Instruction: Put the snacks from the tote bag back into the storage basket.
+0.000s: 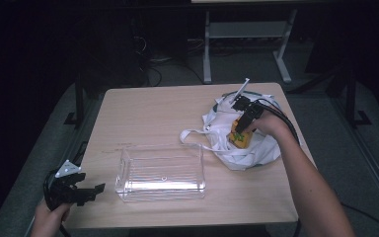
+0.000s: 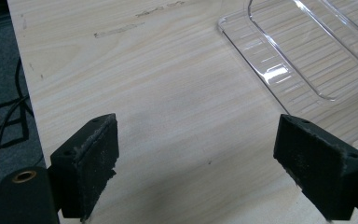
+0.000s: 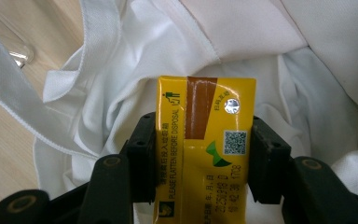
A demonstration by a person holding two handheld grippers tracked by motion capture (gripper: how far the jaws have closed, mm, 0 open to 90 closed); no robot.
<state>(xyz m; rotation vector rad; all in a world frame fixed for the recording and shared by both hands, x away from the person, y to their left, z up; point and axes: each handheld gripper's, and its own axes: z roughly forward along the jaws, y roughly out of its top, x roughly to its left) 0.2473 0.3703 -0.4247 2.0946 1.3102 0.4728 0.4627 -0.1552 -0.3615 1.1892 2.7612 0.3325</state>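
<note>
- Right gripper (image 1: 241, 129) sat over the white cloth bag (image 1: 256, 148) at the table's right side, jaws clamped on the two sides of a yellow drink carton (image 3: 204, 149).
- Carton was upright in the bag's mouth, top end clear of the fabric. Looked like a grip set for lifting it straight out.
- Clear plastic bin (image 1: 161, 173) stood empty mid-table, near the bag; likely the drop spot.
- Left gripper (image 1: 86, 190) waited low at the table's (image 2: 168, 116) near-left edge, jaws wide apart, nothing between them, just beside the bin, probably parked out of the way.
</note>
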